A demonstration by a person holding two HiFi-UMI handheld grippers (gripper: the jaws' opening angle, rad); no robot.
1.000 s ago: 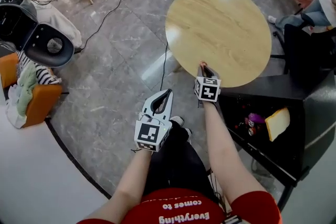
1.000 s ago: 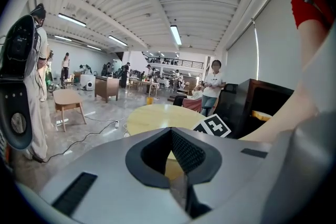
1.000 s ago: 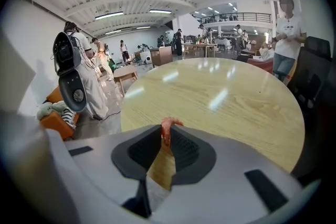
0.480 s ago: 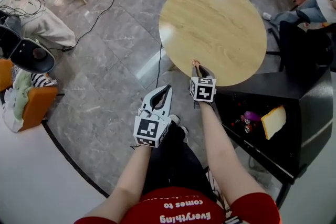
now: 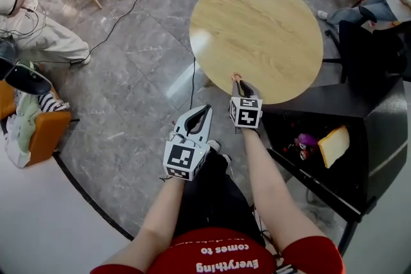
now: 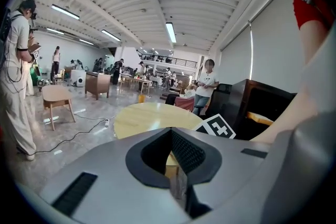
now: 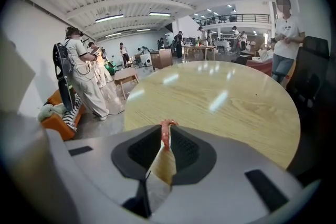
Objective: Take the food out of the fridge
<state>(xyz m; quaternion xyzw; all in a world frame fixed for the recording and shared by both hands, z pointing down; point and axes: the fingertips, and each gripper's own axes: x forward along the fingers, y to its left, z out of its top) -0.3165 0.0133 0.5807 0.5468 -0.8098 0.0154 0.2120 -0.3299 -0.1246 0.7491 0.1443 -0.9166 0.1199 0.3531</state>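
R gripper [image 7: 165, 126]: jaws clamped on a thin pink strip of food [image 7: 166, 134], its tip poking past the pads; can't tell exactly what food. It's held just over the near edge of the round wood table [image 5: 257, 29]. L gripper [image 5: 206, 111]: jaws together, nothing btwn them. It hangs over the grey floor [image 5: 128, 93], left of the R one and apart from the table. Black fridge [image 5: 385, 138] stands open at the person's right, beside the table. Inside lie a pale yellow slice [image 5: 334, 145] and a purple item [image 5: 309, 140], w/ small red bits alongside.
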